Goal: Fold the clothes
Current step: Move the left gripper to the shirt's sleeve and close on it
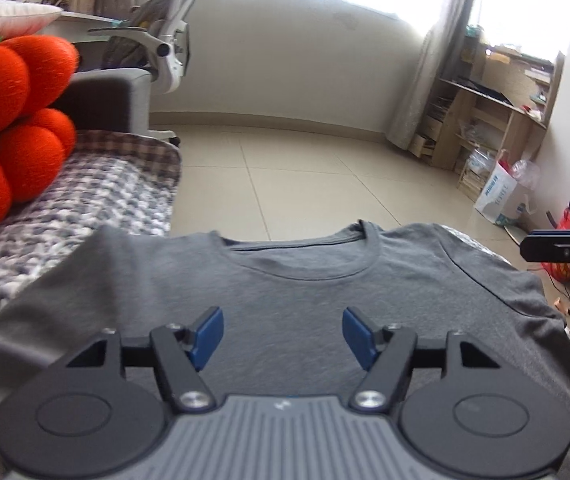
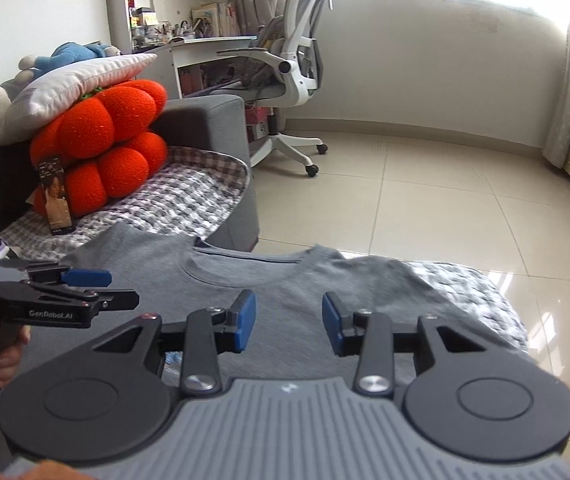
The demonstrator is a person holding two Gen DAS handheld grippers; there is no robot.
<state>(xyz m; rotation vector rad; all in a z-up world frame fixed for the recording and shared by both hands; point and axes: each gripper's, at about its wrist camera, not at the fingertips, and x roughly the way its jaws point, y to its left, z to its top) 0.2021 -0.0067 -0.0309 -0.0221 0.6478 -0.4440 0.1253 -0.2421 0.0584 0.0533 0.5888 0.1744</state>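
While the grey T-shirt lies spread flat, collar away from the cameras, over a checked blanket, the left gripper and right gripper hover above it, their blue fingers released and grasping nothing; orange cushions sit at the left.

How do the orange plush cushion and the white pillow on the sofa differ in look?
The orange plush cushion is bright, fuzzy and made of round lobes; the white pillow is pale, smooth and flat. The cushion rests on the checked blanket; the pillow lies tilted on top of it. Both are soft.
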